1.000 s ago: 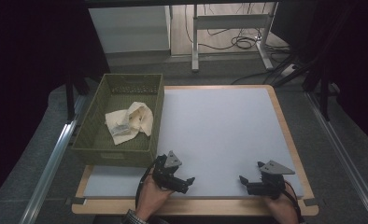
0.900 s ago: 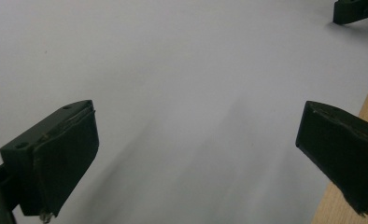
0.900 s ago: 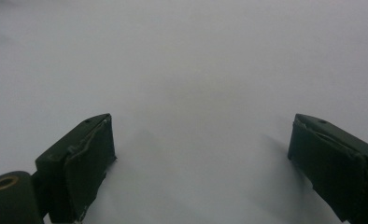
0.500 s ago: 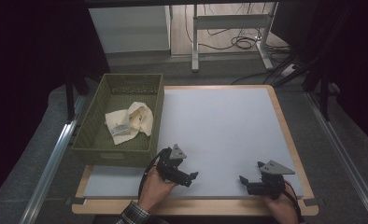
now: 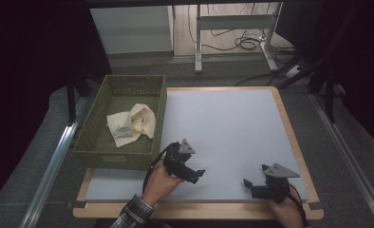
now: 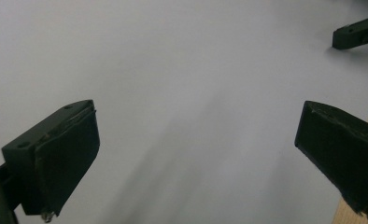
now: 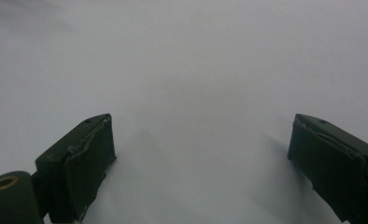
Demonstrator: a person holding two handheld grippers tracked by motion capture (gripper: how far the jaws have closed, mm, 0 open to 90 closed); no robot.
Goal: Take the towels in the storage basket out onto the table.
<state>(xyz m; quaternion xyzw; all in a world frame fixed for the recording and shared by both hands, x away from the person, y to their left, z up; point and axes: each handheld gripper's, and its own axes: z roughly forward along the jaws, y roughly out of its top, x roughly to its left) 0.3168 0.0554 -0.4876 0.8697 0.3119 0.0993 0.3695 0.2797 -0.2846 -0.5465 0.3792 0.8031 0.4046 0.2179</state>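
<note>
The left tongs sit in the person's left hand at the near left of the worktop, just right of the near right corner of the green basket. In the left gripper view the jaws stand wide apart with nothing between them, only the pale mat of the worktop beneath; the tips point to the right across the mat. The grey three-cornered plate on top tilts up toward the far side. At the top right of that same view a black jaw tip of the right tongs shows, well apart, and a strip of the wooden edge of the worktop runs down the right border.

The right tongs lie low at the near right of the worktop, close to its near wooden edge, held by the right hand. In the right gripper view the jaws are also spread wide and hold nothing, with bare mat between them. Their tips point left, toward the left tongs.

The green basket stands at the left side of the worktop, its near wall overhanging the mat's left part. Inside it lies a crumpled cream cloth, roughly in the middle of the basket floor, untouched by either tongs and well apart from the right one.
</note>
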